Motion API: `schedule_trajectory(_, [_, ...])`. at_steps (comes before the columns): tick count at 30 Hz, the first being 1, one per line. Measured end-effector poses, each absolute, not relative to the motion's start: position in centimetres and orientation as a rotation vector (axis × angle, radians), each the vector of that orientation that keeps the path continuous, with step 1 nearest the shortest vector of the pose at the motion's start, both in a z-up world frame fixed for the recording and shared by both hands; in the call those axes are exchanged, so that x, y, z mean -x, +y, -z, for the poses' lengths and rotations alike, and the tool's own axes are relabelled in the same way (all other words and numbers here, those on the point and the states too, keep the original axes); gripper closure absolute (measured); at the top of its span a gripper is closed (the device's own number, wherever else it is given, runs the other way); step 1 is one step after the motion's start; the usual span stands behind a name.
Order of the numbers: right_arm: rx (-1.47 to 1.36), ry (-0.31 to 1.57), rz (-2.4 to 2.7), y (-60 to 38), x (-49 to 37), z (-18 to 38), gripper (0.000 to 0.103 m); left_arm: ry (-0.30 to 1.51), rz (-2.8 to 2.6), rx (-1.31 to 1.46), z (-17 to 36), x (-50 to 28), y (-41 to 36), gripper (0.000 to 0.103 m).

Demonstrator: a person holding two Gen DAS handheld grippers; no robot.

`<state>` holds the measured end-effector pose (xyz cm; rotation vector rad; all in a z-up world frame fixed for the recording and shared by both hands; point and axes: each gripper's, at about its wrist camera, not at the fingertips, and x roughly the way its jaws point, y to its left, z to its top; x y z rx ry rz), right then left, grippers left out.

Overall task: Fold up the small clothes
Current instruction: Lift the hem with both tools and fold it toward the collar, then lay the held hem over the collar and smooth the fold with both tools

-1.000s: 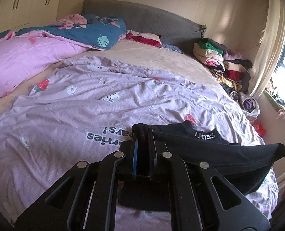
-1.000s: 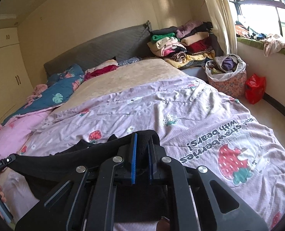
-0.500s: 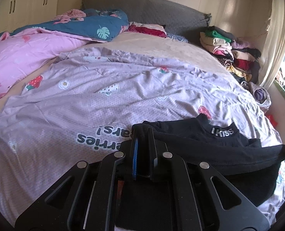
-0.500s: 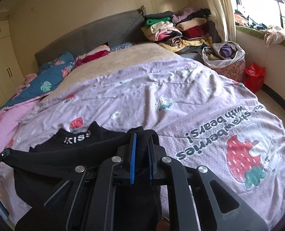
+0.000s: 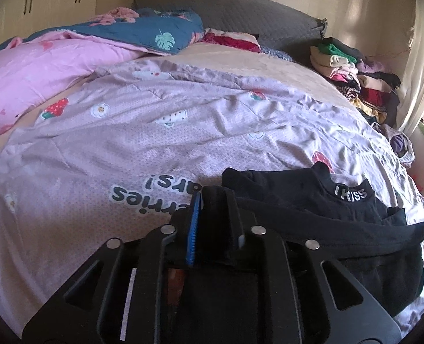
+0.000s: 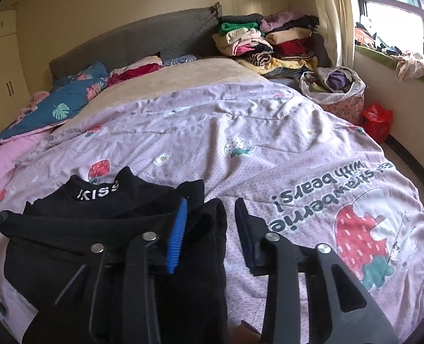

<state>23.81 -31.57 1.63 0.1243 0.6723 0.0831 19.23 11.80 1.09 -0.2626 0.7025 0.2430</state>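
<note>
Handling looks easy: small black knit top with white-lettered collar (image 5: 321, 200), limp, light, on lilac quilt (image 5: 154, 143). Left gripper (image 5: 212, 218) pinches hem; right gripper (image 6: 210, 223) jaws spread. Regrip hem corners.

Right gripper (image 6: 212, 215) jaws apart — black top (image 6: 103, 200) draped over blue-padded finger (image 6: 177, 235).

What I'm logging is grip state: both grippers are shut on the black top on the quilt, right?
Not both. The right wrist view shows the right gripper open, its fingers apart. The left gripper is shut on the black top, which lies on the quilt.
</note>
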Motion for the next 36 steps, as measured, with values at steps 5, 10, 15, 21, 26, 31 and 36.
schedule_trajectory(5, [-0.106,0.629,-0.124,-31.7,-22.7,-2.8,0.064,0.657,-0.239,0.242,-2.5,-17.5,11.4,0.079])
schedule_trajectory(10, [-0.072,0.618,-0.202,-30.7,-21.7,-3.4,0.063,0.630,-0.212,0.231,-3.8,-15.7,10.4,0.058])
schedule_trajectory(15, [0.000,0.643,-0.295,-28.5,-20.8,-3.3,0.069,0.655,-0.150,0.175,-3.6,-14.7,7.8,0.049])
schedule_trajectory(21, [0.063,0.760,-0.418,-26.0,-20.1,-1.5,0.085,0.747,-0.062,0.130,-1.2,-14.5,5.2,0.097])
schedule_trajectory(26, [0.136,0.852,-0.376,-24.6,-20.2,1.0,0.086,0.809,-0.064,0.065,1.0,-14.9,4.0,0.098])
schedule_trajectory(31, [0.139,0.889,-0.306,-24.8,-21.4,2.8,0.086,0.836,-0.089,0.030,2.0,-16.7,4.0,0.098])
schedule_trajectory(36, [0.114,0.884,-0.300,-24.8,-23.2,3.1,0.086,0.848,-0.098,0.006,2.8,-18.9,4.1,0.098])
